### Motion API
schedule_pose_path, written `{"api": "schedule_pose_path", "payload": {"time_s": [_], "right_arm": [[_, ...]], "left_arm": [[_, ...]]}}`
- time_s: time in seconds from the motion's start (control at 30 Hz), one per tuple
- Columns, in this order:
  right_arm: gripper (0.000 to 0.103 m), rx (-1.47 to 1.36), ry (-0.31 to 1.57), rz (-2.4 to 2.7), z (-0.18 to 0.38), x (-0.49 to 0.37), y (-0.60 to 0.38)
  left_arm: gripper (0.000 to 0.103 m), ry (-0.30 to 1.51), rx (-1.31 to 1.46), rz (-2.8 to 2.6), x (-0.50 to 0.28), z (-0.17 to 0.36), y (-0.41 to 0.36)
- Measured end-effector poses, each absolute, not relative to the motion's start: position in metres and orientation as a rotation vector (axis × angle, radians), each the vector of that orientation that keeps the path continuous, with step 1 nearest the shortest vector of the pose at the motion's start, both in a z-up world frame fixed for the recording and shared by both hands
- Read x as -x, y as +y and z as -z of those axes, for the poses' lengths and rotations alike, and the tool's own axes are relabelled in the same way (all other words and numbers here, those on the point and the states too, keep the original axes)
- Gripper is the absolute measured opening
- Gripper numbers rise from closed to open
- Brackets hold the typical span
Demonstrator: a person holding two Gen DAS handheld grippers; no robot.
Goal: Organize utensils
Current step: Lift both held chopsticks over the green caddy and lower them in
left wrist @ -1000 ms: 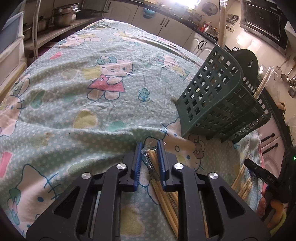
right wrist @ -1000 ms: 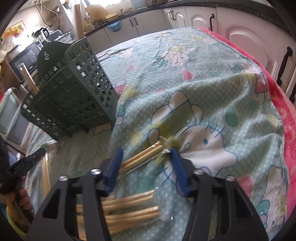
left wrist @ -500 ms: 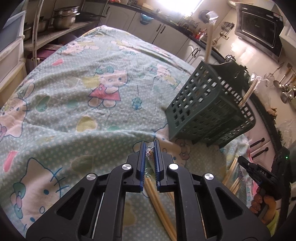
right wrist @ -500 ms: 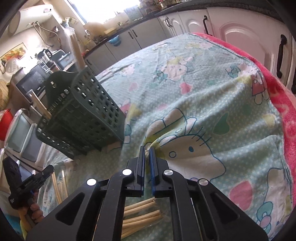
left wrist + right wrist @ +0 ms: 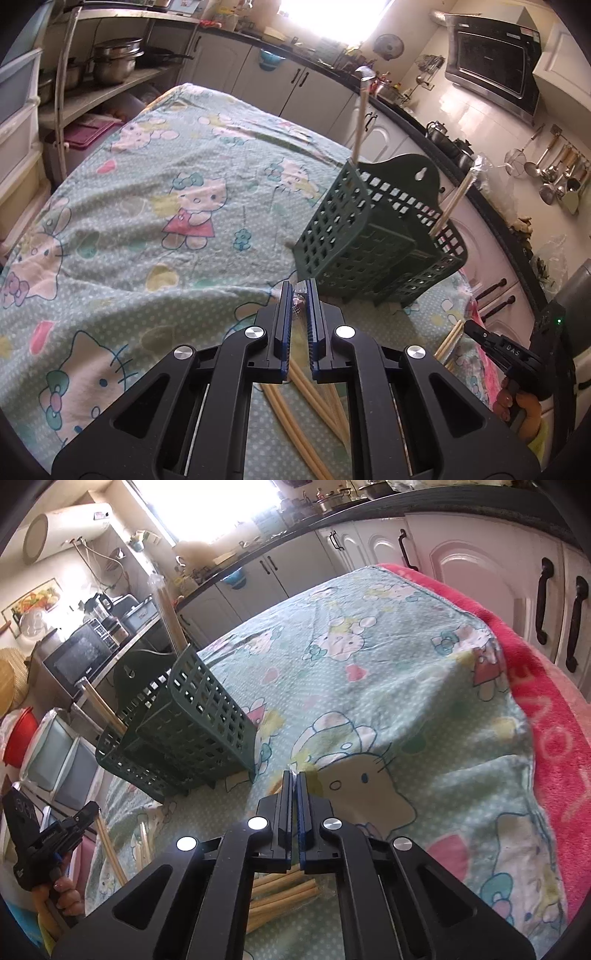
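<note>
The green basket (image 5: 373, 236) stands on the desk (image 5: 147, 206), under a cartoon-cat cloth; two wrapped bundles of chopsticks stand up out of it, and what else it holds is hidden behind its grid walls.

In the left wrist view, just in front of the basket, the left gripper (image 5: 298, 295) is clenched on the crinkled plastic end of a pack of chopsticks (image 5: 291, 410). The pack's wrapper print is too small to read, and the black jaw arms cut off most of the sticks. To the right of the basket, the other tool shows partly at the frame edge, with letters like "DAS" on it and fingers (image 5: 517, 400) around its handle.

In the right wrist view, just right of the basket's near corner, the right gripper (image 5: 294, 777) has just been closing and is clenched on a thin clear wrapper edge. Its pack of chopsticks (image 5: 280, 890) lies on the cloth below, half hidden by the arms. Farther right, pink lettering on the red blanket (image 5: 554, 738) is warped and unreadable.
</note>
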State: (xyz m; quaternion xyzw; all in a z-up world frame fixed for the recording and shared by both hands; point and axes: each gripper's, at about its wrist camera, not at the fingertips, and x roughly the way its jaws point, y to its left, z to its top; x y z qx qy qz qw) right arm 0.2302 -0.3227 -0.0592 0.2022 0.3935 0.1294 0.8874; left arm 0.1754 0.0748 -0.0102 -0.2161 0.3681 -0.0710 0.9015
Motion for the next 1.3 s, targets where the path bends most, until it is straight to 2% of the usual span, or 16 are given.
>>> {"api": "schedule_pose_path", "payload": {"time_s": [0.5, 0.93, 1.3], "right_arm": [[0.001, -0.417, 0.683, -0.340, 0.012, -0.215, -0.330], [0.001, -0.283, 0.523, -0.471, -0.048, -0.194, -0.293], [0.001, -0.220, 0.453, -0.536, -0.077, -0.188, -0.268]], "left_arm": [[0.004, 0.687, 0.393, 0.195, -0.176, -0.031, 0.057], [0.003, 0.605, 0.364, 0.236, -0.180, -0.071, 0.042], [0.003, 0.542, 0.329, 0.281, -0.182, -0.102, 0.025]]}}
